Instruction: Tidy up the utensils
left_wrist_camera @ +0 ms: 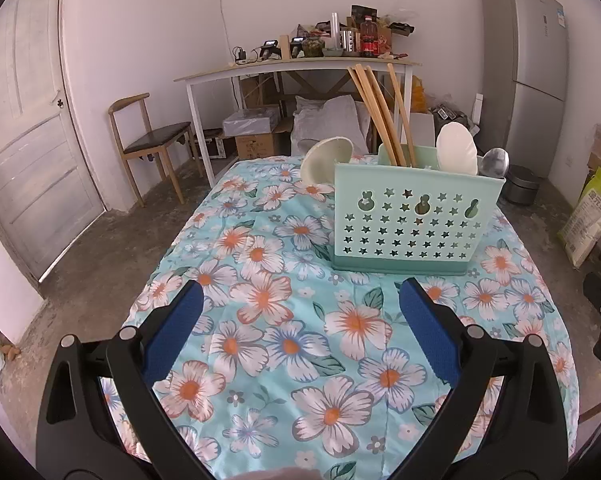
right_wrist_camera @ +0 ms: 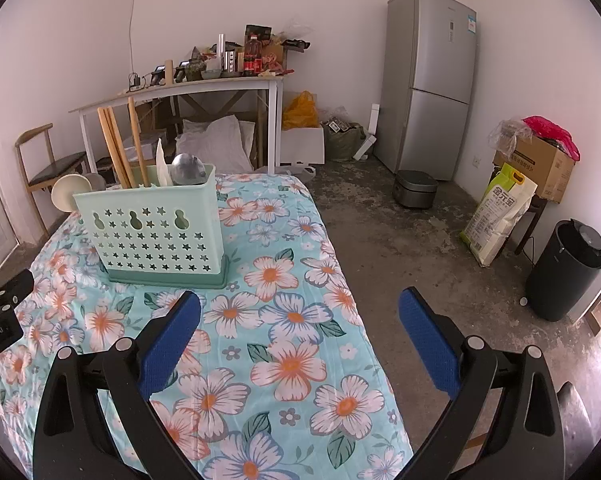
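While both grippers hang wide and empty over the floral cloth [left_wrist_camera: 284, 344], looks close to finished. Left gripper [left_wrist_camera: 300, 300]: jaws spread wide, nothing between the blue pads [left_wrist_camera: 172, 332], aimed at the caddy [left_wrist_camera: 412, 224] from just short of it. Right gripper [right_wrist_camera: 300, 308]: jaws likewise wide, holding nothing, off to the caddy's right, half over the table's edge and the bare floor.

Stands upright toward the far end of the table, that mint caddy, already loaded: chopsticks [left_wrist_camera: 380, 112] leaning out of the back, a white spoon [left_wrist_camera: 456, 152] and a metal spoon [left_wrist_camera: 496, 164] bowl-up at the right end. Seen again from the right view: chopsticks [right_wrist_camera: 118, 144], metal spoon [right_wrist_camera: 186, 168].

Left to do, seemingly: only the cream ladle [left_wrist_camera: 324, 160] at the caddy's far left corner. Cannot tell whether in the caddy or lying behind it. No loose utensils on the visible cloth. Judged nearly done, perhaps done.
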Available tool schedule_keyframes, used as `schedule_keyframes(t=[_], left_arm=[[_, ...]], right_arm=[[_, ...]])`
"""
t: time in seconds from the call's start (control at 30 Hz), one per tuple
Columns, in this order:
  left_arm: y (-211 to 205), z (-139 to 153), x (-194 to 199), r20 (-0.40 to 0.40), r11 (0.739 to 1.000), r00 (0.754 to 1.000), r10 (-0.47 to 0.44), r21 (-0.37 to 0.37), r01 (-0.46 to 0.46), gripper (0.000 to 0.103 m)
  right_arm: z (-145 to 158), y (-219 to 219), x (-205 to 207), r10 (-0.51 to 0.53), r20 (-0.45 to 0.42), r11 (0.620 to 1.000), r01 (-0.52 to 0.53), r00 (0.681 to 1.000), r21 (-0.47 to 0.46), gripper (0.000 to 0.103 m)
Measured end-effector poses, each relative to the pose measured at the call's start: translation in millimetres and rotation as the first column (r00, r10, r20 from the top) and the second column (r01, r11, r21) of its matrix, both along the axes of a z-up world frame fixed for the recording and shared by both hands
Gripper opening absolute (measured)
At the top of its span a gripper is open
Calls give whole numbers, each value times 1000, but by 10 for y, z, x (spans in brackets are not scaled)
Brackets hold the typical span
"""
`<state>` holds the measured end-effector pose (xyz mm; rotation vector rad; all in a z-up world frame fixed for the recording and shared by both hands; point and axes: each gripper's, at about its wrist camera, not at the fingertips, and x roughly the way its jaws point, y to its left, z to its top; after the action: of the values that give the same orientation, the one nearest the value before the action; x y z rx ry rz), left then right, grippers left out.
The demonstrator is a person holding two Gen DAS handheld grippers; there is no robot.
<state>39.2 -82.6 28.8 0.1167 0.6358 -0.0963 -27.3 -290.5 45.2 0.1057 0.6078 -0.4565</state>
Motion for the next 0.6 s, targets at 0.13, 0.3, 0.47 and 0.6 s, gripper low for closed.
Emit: schedule_keyframes(t=[0.13,0.3,0.47,0.6], left_arm=[[-6,-5,1,-2,1000,1000,-2,1,2,95],[-6,-12,6,0,1000,1000,0,0,0,95],[7,-16,6,-3,1000,1000,0,-2,0,95],[12,-31,15,-6,1000,1000,1,-3,-1,95]], right_arm=[[0,3,-2,1,-2,1000,-1,1000,3,96],[0,4,-3,3,0,1000,-3,1000,1,96],[0,8,-4,2,-1,1000,-2,1000,3,97],[-2,10,4,4,-3,1000,-4,1000,1,96]])
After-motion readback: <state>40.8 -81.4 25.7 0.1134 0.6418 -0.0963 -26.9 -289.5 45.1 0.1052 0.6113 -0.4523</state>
